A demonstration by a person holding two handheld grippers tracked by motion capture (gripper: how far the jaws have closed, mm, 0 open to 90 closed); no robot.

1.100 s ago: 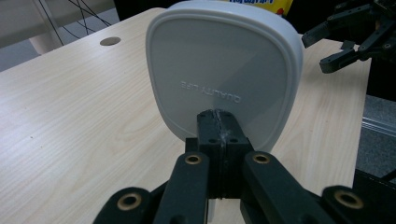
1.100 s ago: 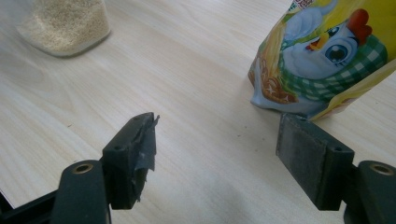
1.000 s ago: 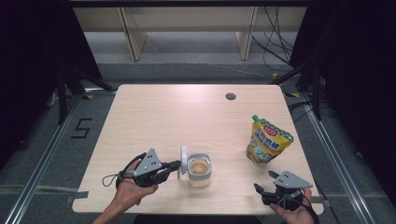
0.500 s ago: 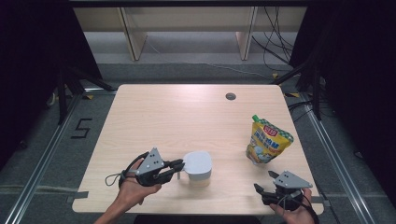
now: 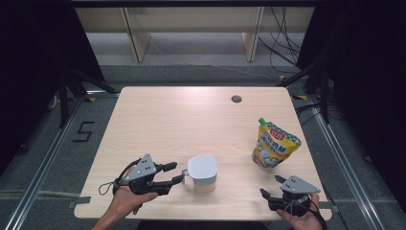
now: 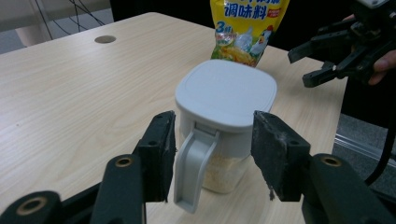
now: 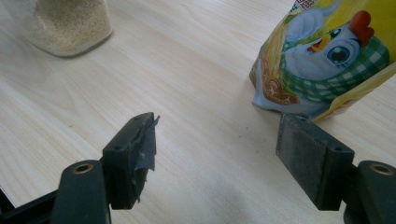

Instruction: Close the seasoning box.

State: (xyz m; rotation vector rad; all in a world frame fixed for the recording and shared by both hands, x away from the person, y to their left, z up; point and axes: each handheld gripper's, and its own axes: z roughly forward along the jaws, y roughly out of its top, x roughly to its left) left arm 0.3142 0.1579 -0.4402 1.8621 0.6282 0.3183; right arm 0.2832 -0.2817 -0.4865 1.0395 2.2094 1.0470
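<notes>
Left gripper [image 5: 178, 173] lower left of high view, jaws just been opening, now parted. Left gripper view: 2 black pads either side of container's white flip tab [image 6: 194, 164], neither pad pressing it.

Seasoning container [image 5: 202, 171] lower centre of high view, upright on wooden table [image 5: 191, 120], grey-white lid shut, pale granules in clear base. Cable hole [image 5: 236, 99] upper centre-right.

Yellow seasoning pouch [image 5: 274, 144] right of centre, standing, well apart from container.

Right gripper [image 5: 272, 188] lower right, jaws spread wide, nothing between them, pouch just beyond.
</notes>
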